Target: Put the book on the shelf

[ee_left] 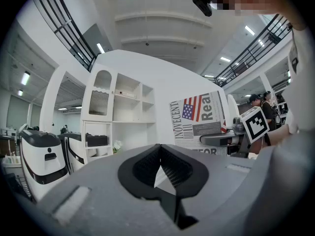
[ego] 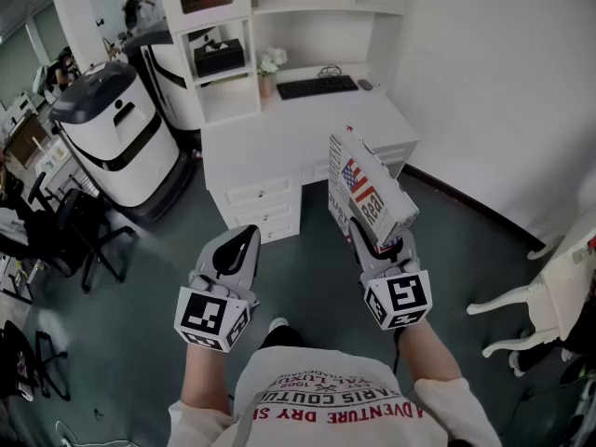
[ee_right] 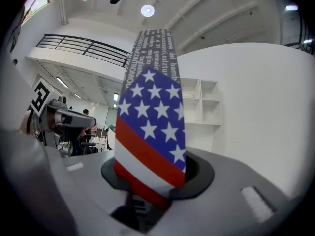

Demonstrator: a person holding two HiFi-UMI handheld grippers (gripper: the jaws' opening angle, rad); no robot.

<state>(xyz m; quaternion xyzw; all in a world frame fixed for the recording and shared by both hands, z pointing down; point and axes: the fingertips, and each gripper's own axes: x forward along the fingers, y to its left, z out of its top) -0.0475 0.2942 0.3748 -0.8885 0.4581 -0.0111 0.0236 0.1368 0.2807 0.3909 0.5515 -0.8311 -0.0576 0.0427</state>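
Book: flag-printed, newspaper-patterned book stands upright.
Right gripper: jaws clamped on the book's bottom edge.
Left gripper: jaws together.

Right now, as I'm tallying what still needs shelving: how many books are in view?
1. The book is clamped in the right tongs, held above the floor before the white desk. Others could sit unseen in the shelf unit.

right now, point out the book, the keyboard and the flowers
book (ego: pixel 369 190), head view, on its flag-printed cover
keyboard (ego: pixel 317 87), head view, middle of the keys
flowers (ego: pixel 271 61), head view, on the white blooms
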